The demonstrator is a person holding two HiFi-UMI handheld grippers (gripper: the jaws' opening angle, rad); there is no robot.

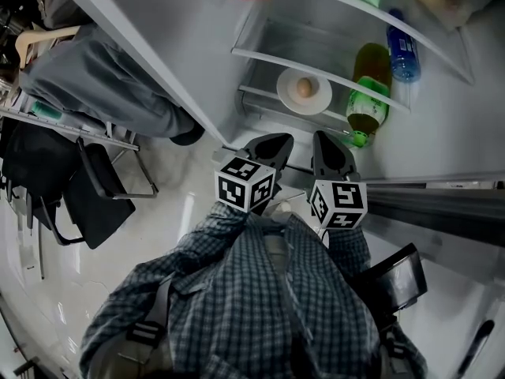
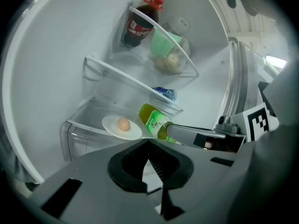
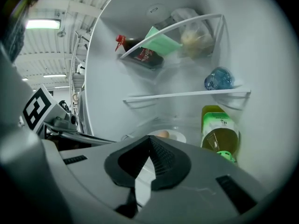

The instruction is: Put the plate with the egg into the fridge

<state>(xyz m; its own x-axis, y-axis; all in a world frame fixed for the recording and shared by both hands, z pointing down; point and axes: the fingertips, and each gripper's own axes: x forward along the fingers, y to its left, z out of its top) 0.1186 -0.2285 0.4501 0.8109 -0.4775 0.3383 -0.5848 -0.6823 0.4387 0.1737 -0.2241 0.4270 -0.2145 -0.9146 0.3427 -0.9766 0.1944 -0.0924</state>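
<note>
While the plate [image 1: 289, 95] with the egg [image 1: 304, 88] rests on a fridge shelf [image 1: 259, 96], upper centre of frame, left tool [image 1: 271, 144] and right tool [image 1: 327, 144] sit just below, both closed, empty, equally near.

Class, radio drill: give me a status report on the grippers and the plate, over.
Left gripper and right gripper shut, empty, outside fridge. Plate with egg sits inside, beside green bottle. Nothing in the way.

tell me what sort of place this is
Likely an office or lab room, in front of an open fridge: plate with egg on a shelf, green bottle beside it, black chair nearby.
</note>
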